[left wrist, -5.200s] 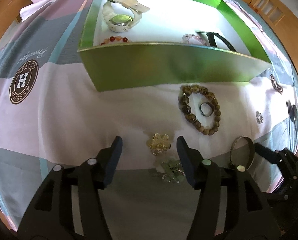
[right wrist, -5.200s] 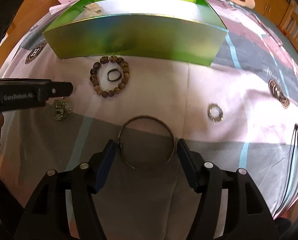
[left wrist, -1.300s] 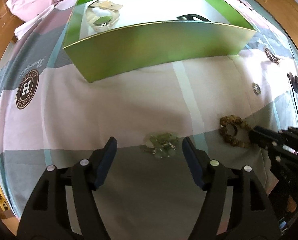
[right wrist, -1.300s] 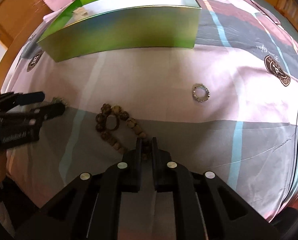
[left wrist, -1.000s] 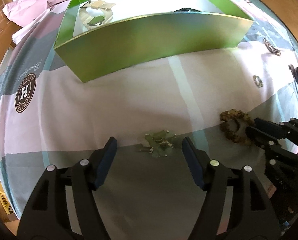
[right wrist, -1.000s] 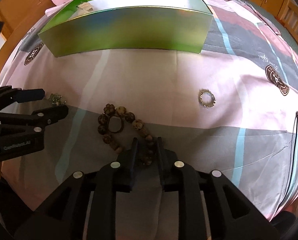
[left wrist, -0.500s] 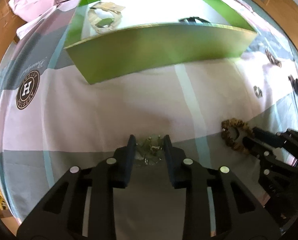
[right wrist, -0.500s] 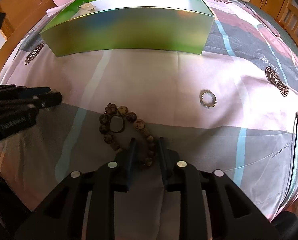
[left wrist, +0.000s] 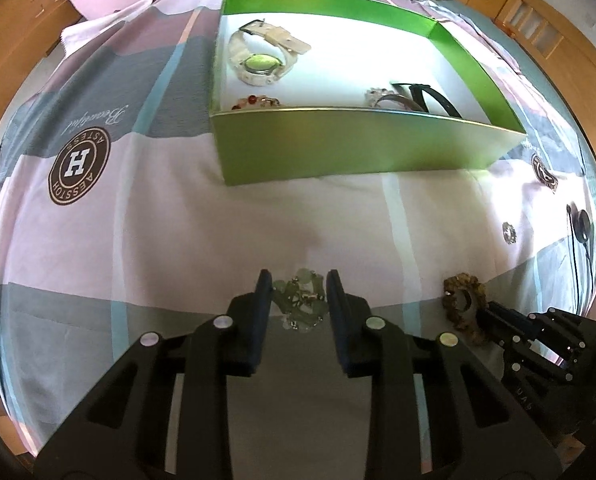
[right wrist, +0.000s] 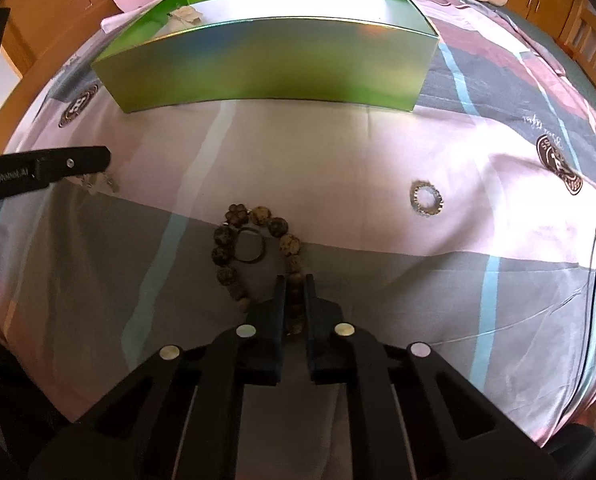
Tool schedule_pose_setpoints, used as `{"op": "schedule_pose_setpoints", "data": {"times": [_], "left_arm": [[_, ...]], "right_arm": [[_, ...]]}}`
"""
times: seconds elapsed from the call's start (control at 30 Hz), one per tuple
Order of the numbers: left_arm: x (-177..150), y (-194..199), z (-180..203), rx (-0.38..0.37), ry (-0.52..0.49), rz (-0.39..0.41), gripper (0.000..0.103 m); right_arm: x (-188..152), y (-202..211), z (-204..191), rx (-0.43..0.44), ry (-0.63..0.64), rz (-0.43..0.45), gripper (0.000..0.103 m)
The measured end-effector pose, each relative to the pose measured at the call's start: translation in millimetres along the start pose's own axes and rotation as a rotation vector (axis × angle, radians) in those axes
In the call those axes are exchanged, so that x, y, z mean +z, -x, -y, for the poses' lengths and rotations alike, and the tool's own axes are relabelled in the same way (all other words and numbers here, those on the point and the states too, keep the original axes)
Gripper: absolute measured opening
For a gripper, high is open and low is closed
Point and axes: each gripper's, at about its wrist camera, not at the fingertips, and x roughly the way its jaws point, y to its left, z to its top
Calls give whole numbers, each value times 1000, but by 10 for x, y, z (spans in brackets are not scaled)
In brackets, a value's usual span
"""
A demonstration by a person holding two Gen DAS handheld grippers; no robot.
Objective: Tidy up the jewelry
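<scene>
Both tongs are now clamping: left tongs (left wrist: 300, 304) gripping the green bracelet (left wrist: 302, 303), right tongs (right wrist: 292, 300) pinching the brown bead bracelet (right wrist: 257, 252); lifting both slowly should be keeping beads from slipping.

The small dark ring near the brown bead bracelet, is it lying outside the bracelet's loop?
No, the small dark ring lies on the bedspread inside the loop of the brown bead bracelet.

Both wrist cams look steeply down, close over the bed (left wrist: 177, 240); both show green box (left wrist: 338, 148) (right wrist: 277, 64).
</scene>
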Motion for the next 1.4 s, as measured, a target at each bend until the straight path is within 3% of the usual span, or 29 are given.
{"op": "schedule_pose_setpoints", "data": {"times": [0.63, 0.8, 0.97, 1.17, 1.4], "left_arm": [[-91, -35, 239, 36, -97, -2, 28], [-95, -46, 255, 37, -104, -6, 28], [-109, -60, 276, 38, -113, -11, 28], [-112, -84, 297, 42, -127, -20, 28], [-152, -125, 388, 44, -165, -31, 29]], "right_arm": [[-5, -14, 19, 4, -16, 3, 9], [-1, 8, 55, -82, 8, 21, 9], [18, 100, 210, -131, -47, 76, 9], [96, 395, 323, -26, -89, 174, 9], [261, 463, 79, 77, -63, 175, 9]]}}
